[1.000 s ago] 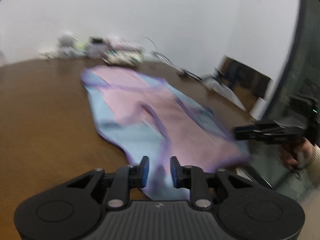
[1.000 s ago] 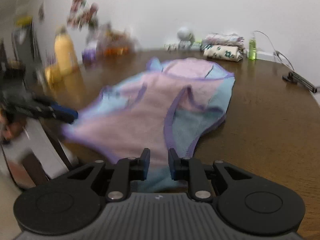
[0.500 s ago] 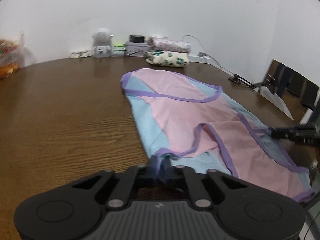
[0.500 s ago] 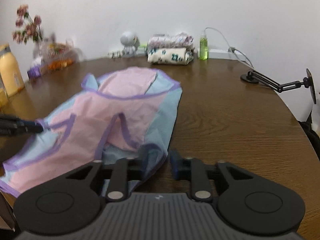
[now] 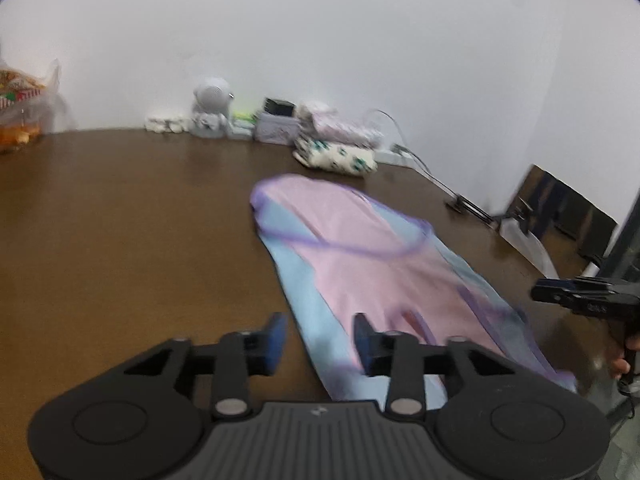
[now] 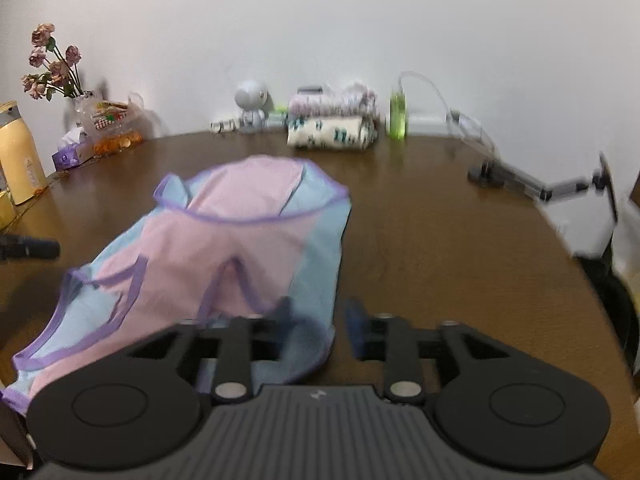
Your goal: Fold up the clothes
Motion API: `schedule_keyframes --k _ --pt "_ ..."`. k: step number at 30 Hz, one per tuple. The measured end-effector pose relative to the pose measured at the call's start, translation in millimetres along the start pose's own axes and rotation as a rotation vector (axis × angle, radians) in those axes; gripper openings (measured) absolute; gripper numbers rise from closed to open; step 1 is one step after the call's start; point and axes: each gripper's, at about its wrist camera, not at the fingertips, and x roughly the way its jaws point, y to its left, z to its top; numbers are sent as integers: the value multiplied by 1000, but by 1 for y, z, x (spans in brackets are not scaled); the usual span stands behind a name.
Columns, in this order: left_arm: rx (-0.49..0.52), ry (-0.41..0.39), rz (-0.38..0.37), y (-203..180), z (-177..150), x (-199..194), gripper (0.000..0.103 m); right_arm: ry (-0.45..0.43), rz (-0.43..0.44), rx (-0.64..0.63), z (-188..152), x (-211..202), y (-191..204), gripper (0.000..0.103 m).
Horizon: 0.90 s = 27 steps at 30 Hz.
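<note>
Pink and light-blue garment with purple trim lies spread flat on the brown wooden table, one end reaching toward the back wall, the other at the table's near edge. Left gripper sits at the garment's near left border; its jaws have just been opening and now stand apart, blue pads clear of the cloth, the garment's edge showing in the gap but not pinched. Right gripper is at the garment's near right corner; its jaws have just been opening too and are apart, cloth hem lying under and between them, not clamped. From the left wrist view the right gripper appears at the right border, held by a hand only partly in view. At the back by the wall: stack of folded clothes, small white robot figure, green bottle, dried flowers, tissue box. A black articulated arm stand sits at the right. Frames slightly blurred.
</note>
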Motion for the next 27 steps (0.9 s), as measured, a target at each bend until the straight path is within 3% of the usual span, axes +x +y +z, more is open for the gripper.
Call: schedule_keyframes --k 3,7,11,15,16,17,18,19,22,27 --pt "2 32 40 12 36 47 52 18 -8 6 34 34 -19 33" --pt "-57 86 20 39 68 105 55 90 -16 26 75 97 -36 34" --pt "-88 121 14 55 78 138 55 89 12 -43 108 150 -38 44" --pt "-71 142 12 56 78 150 52 153 4 -95 124 204 -34 45" --pt "-69 148 7 55 78 151 38 163 15 -112 125 214 -32 45" --pt "-66 155 2 55 78 152 10 177 18 -120 124 222 -30 44" --pt "-70 163 10 56 79 153 0 192 20 -127 122 229 -29 43" --pt "-73 172 21 57 80 155 2 192 26 -123 121 232 -27 40" --pt "-105 158 57 59 79 152 1 201 46 -93 120 230 -25 4" --pt "-124 139 153 61 78 149 2 161 -142 -153 111 224 -18 0"
